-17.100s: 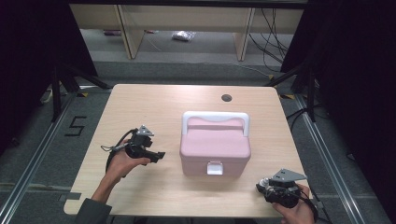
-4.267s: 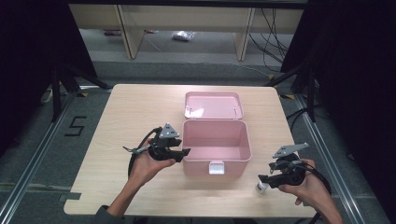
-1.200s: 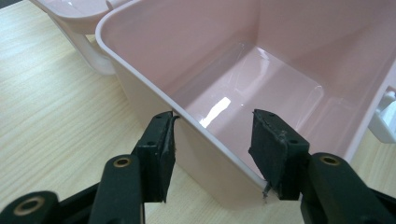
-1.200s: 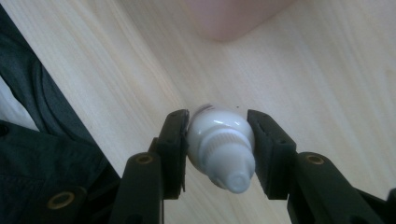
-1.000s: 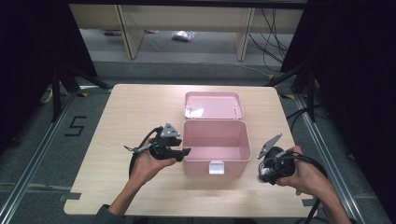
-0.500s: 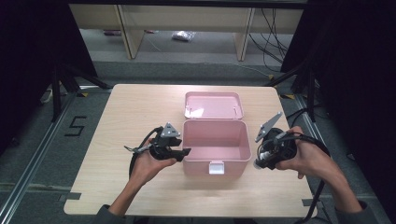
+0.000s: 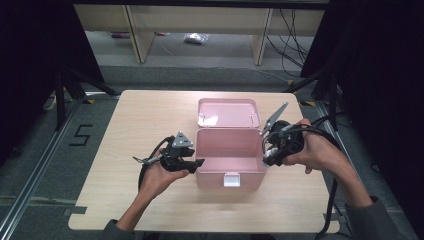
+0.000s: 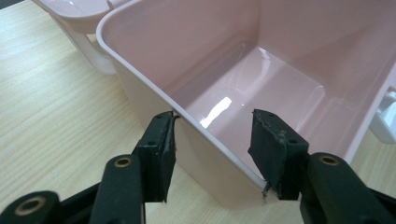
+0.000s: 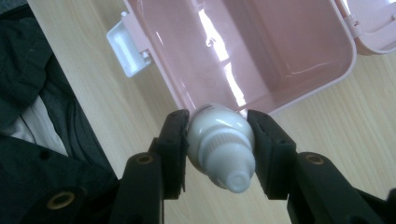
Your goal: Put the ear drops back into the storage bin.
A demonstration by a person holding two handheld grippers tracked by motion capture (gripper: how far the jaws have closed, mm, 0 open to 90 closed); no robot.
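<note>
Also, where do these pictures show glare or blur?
Left gripper view: a bright glare patch on the glossy floor of the open pink plastic box. Right gripper view: glare streaks inside that box, and the small white plastic bottle between the jaws looks soft, out of focus. High view: even light, dark surroundings.

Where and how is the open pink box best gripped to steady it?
Grip the pink box by its thin upright side wall, coming from above the rim: the left gripper already straddles that wall, one jaw inside, one outside. The lid lies folded back.
</note>
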